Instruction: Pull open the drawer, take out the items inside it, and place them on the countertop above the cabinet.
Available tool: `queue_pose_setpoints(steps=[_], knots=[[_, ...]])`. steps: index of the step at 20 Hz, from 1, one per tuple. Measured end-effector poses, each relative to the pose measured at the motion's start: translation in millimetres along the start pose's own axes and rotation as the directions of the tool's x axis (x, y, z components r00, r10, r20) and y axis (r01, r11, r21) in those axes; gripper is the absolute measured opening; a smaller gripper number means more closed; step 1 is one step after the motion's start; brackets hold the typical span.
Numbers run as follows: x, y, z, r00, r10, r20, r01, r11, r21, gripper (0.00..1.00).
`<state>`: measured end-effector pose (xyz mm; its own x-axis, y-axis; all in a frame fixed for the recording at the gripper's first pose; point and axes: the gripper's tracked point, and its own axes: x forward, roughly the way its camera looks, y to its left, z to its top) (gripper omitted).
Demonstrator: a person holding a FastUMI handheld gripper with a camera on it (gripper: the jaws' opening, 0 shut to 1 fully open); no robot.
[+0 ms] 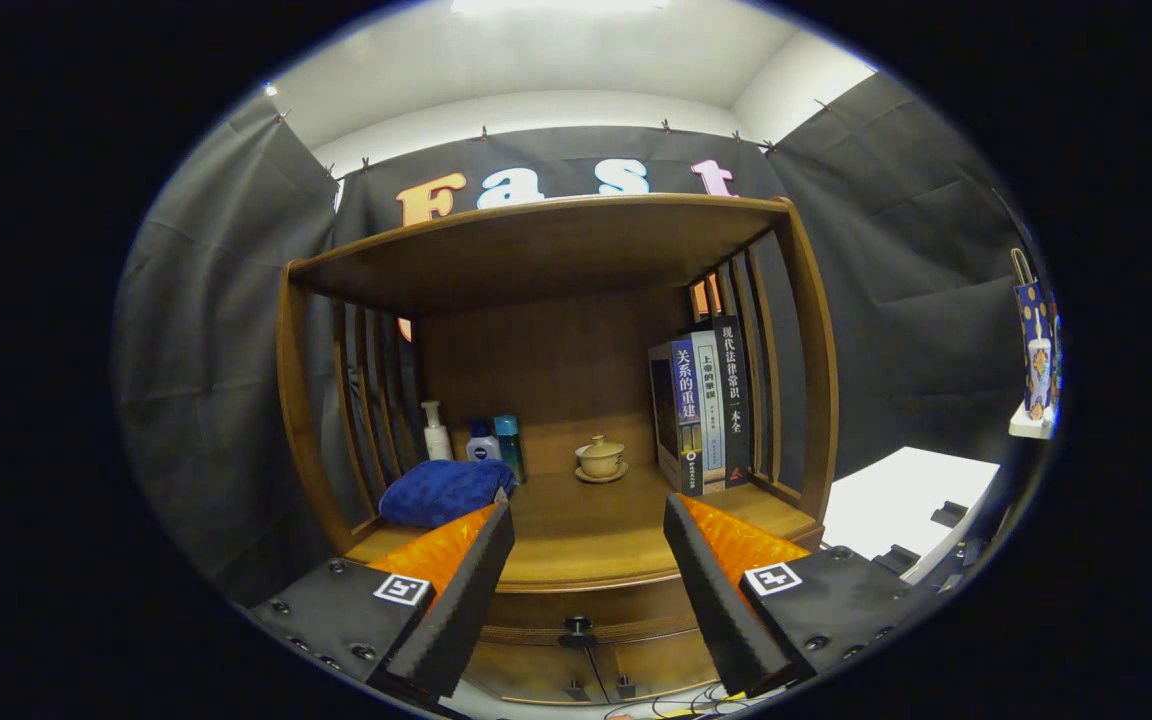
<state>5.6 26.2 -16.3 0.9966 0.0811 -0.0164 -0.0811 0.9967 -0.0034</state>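
Observation:
A wooden cabinet [556, 250] stands ahead with an open shelf bay above a countertop [586, 530]. Below the countertop's front lip is the drawer front [586, 610], pushed in, with a small dark knob [576, 628] at its middle. My gripper [588, 520] is open and holds nothing. Its fingers reach over the countertop's front edge, and the knob sits low between them, below the fingertips. The drawer's contents are hidden.
On the countertop lie a folded blue cloth [444, 492] at the left, three bottles [476, 438] behind it, a lidded tea cup on a saucer [601, 458] at the middle and upright books [706, 410] at the right. A white box [901, 505] sits beside the cabinet's right.

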Motion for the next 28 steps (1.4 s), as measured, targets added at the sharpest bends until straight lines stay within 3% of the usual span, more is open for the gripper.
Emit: queue_pose_setpoints(steps=[13, 22, 28], knots=[[33, 12, -132, 0.990, 0.100, -0.099, -0.101, 0.995, -0.007, 0.98], [59, -11, -222, 0.971, 0.056, -0.232, -0.054, 0.998, 0.012, 0.99], [66, -7, -252, 0.955, 0.086, -0.283, -0.074, 0.996, 0.053, 0.75]])
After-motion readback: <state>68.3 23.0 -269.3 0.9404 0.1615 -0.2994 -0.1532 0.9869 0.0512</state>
